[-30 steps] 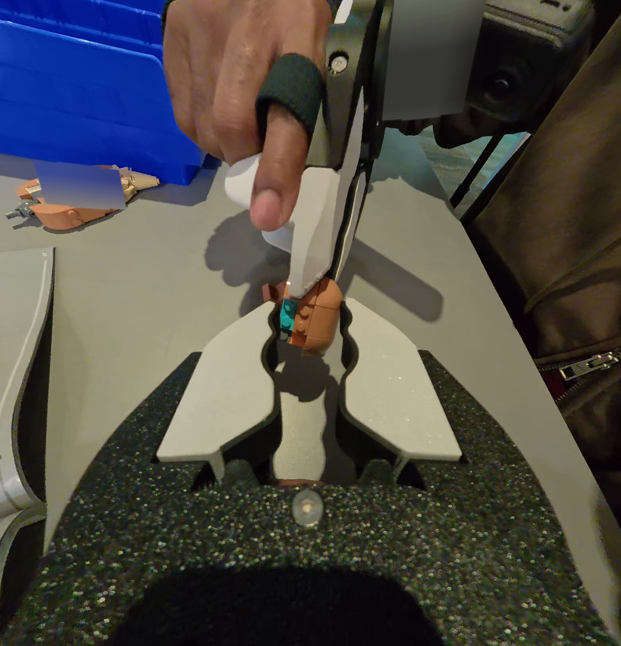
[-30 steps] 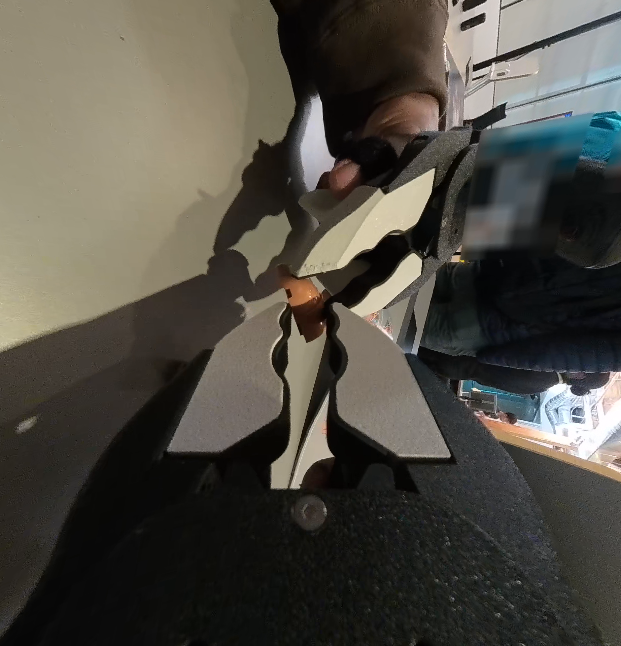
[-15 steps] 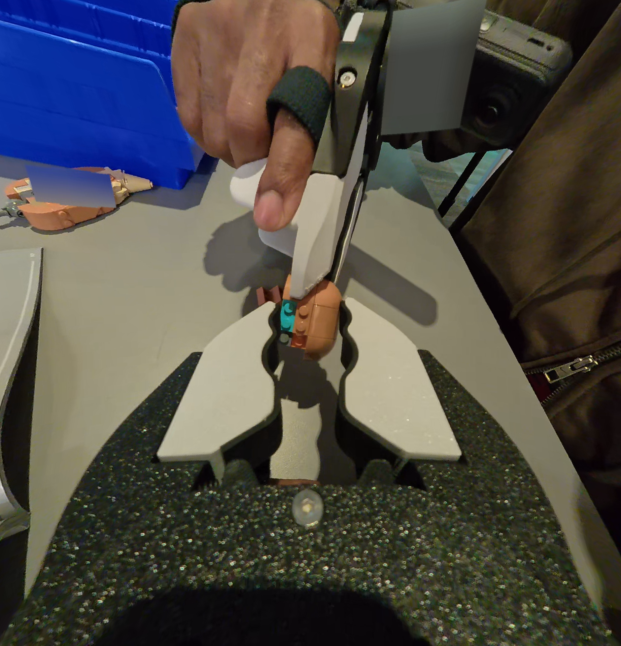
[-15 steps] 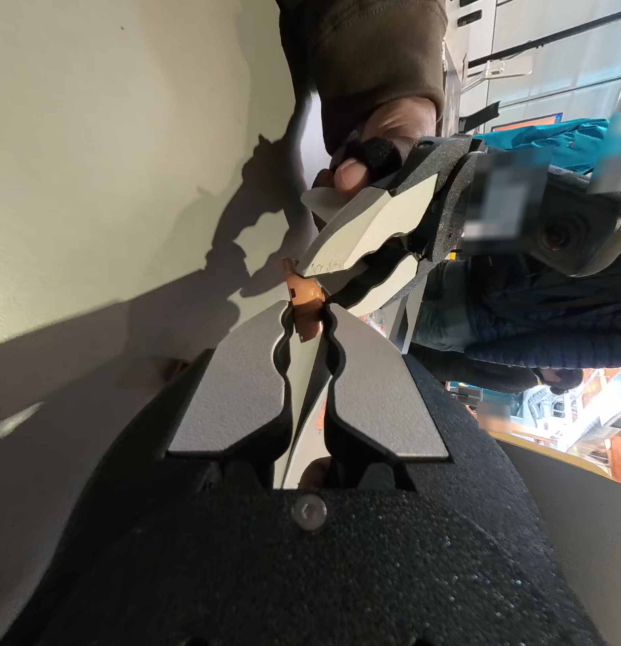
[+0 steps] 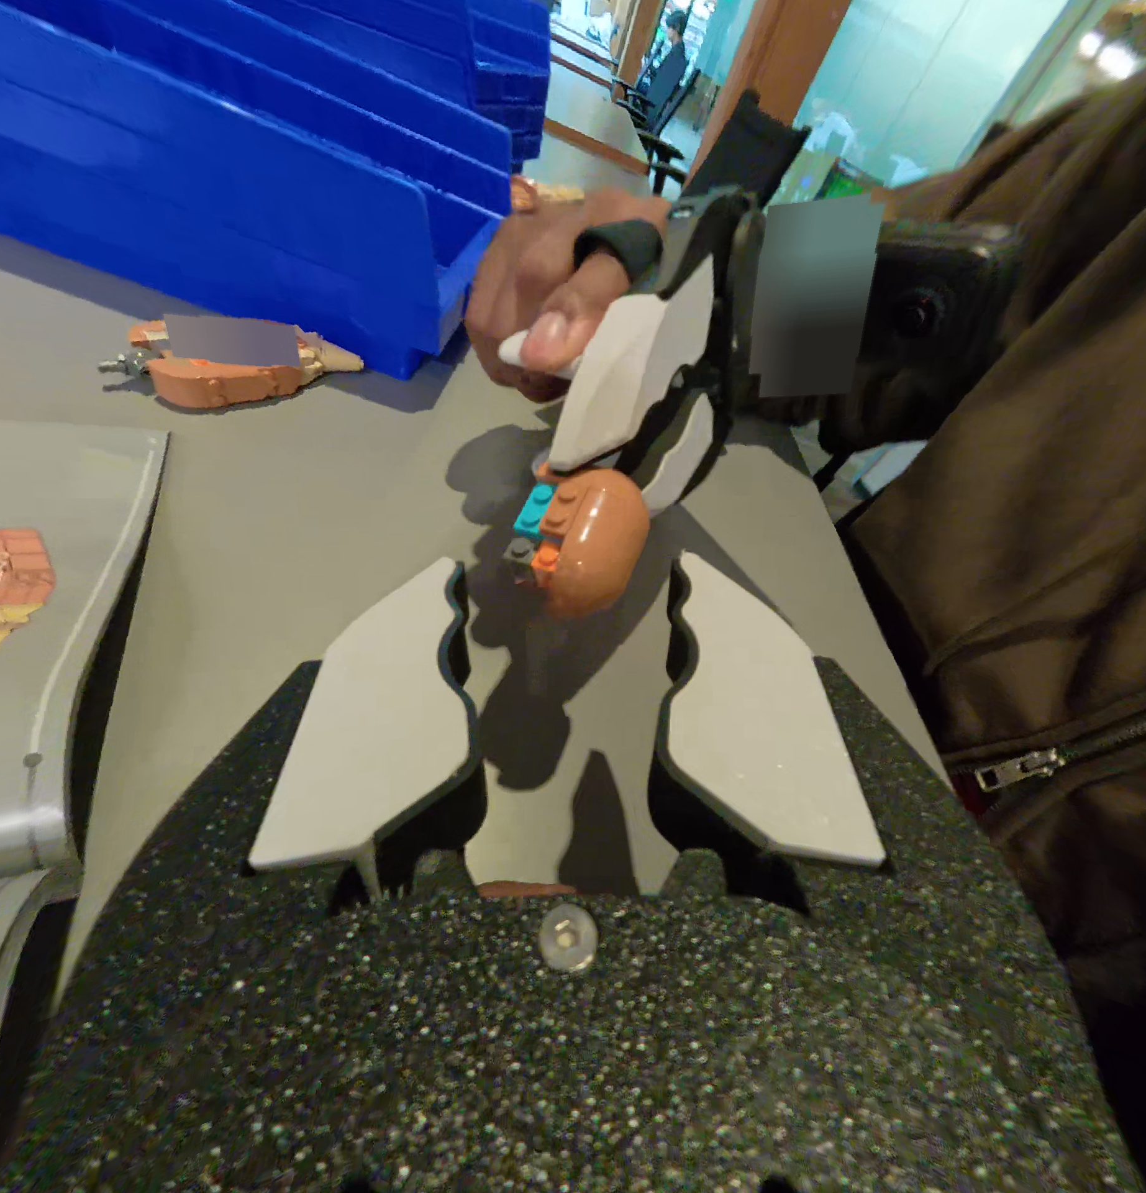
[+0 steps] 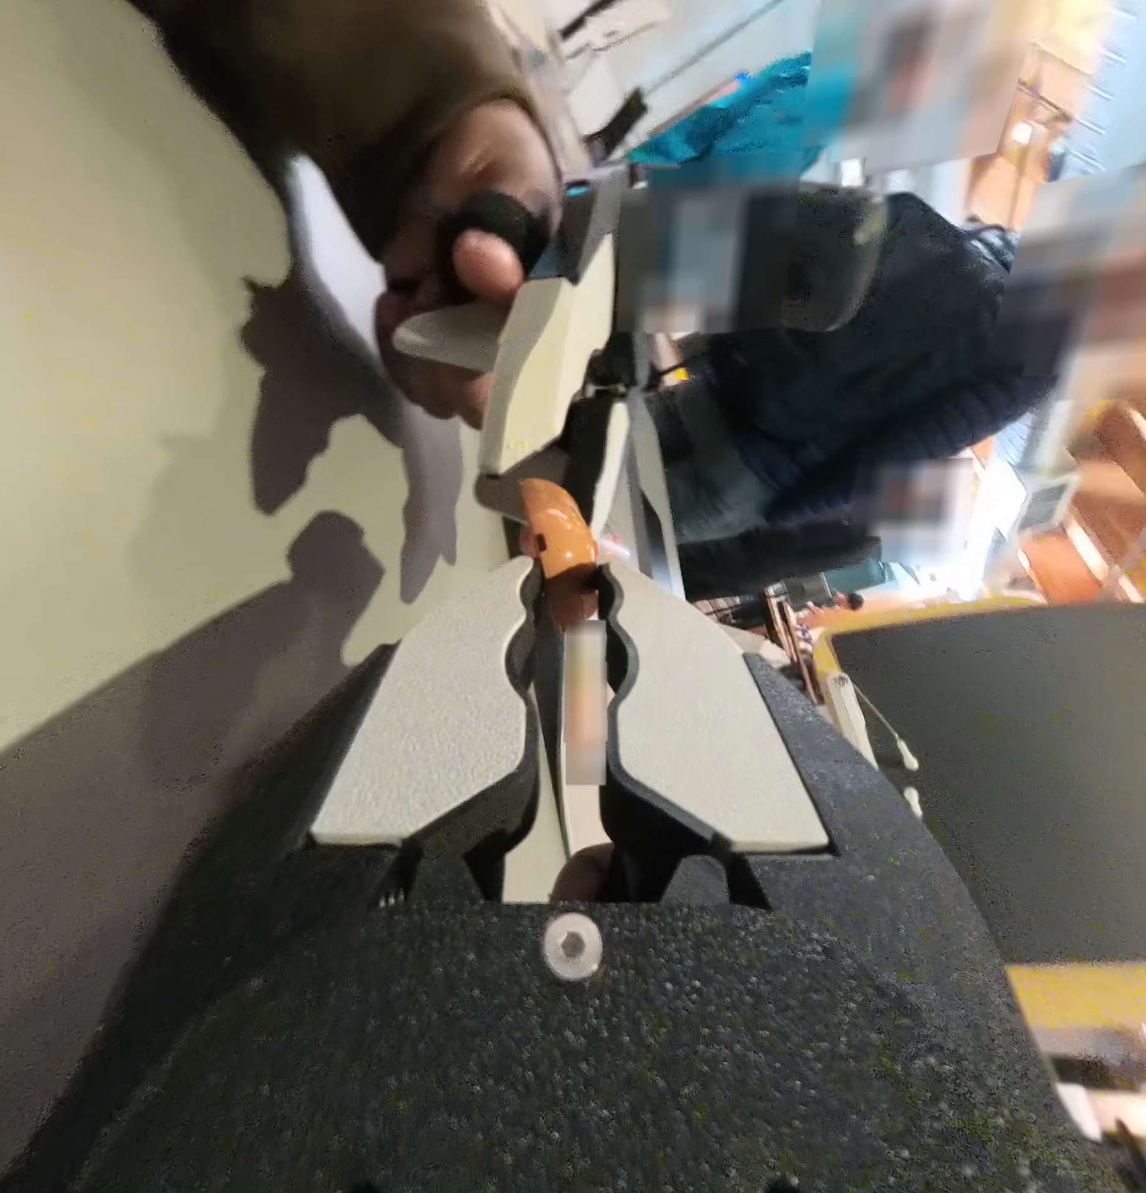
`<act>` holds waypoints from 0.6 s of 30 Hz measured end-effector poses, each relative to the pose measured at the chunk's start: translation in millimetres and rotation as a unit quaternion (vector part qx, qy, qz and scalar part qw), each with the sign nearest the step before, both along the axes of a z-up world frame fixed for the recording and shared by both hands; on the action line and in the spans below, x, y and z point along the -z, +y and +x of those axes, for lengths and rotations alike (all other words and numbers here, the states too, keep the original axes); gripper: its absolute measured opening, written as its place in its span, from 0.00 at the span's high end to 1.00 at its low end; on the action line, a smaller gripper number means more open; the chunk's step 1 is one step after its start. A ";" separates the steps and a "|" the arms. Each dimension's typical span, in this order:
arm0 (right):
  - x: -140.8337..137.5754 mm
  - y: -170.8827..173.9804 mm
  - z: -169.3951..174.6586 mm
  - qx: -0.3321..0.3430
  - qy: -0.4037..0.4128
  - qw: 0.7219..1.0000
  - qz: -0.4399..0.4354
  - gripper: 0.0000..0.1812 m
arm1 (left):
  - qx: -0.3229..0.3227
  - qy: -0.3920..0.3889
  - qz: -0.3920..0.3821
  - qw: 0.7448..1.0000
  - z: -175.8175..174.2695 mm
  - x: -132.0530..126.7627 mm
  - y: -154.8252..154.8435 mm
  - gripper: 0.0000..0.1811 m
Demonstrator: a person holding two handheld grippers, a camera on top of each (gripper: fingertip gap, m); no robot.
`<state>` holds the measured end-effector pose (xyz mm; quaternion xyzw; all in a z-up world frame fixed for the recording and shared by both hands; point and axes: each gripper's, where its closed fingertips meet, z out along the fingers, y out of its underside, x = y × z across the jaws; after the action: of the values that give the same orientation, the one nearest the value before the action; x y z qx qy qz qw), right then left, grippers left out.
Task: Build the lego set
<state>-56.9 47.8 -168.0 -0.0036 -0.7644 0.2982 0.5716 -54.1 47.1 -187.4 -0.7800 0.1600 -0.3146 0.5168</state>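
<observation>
Grey worktop (image 5: 312, 490) fills the left wrist view, with blue bins (image 5: 234, 181) stacked along its far side and a second brick assembly (image 5: 221, 381), tan and orange, lying on the surface just in front of them. At the left edge of that view lies a grey instruction sheet (image 5: 60, 516) bearing a printed brick figure. The left gripper (image 5: 567, 568) has its jaws spread wide, with nothing between them; the lego piece (image 5: 589, 542) hangs just beyond their tips, above the worktop and apart from both fingers. That piece is a rounded orange-brown shell with teal, orange and dark grey bricks on its left face, a detail visible only in the left wrist view. The same view shows the right gripper (image 5: 596, 465) coming in from above, a hand (image 5: 544, 303) around its handle, and its white fingers pinching the top of the piece. The right wrist view is rolled sideways, so the worktop (image 6: 138, 323) appears as a pale wall on the left. There the right gripper (image 6: 567, 568) shows its jaws drawn close together on the glossy orange shell (image 6: 557, 536), and the left gripper (image 6: 544, 478) appears farther off with a hand (image 6: 467, 271) on it. A brown jacket sleeve (image 5: 1041, 516) occupies the right side of the left wrist view.
</observation>
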 end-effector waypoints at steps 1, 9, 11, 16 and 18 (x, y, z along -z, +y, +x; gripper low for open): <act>-1.2 0.6 -0.7 0.009 0.009 1.000 -0.011 0.91 | 0.000 -0.017 -0.006 1.000 0.7 0.5 1.7 0.67; 2.9 -7.5 2.6 0.001 0.025 1.000 -0.003 0.91 | 0.019 -0.086 0.008 0.996 14.3 -6.8 6.8 0.78; 2.3 -7.9 2.5 0.000 0.026 1.000 -0.003 0.91 | 0.016 -0.080 0.014 0.997 14.3 -7.8 7.4 0.78; 12.1 -2.4 1.8 0.014 0.012 1.000 -0.004 0.90 | 0.003 -0.050 0.014 0.999 11.7 -2.4 10.3 0.78; 17.0 5.4 5.2 0.024 -0.011 1.000 0.014 0.85 | -0.011 -0.004 0.003 1.000 8.2 7.1 11.8 0.78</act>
<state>-51.8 53.2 -185.0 -0.0170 -0.7743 0.2735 0.5705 -45.9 58.9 -194.5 -0.7789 0.1502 -0.3111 0.5234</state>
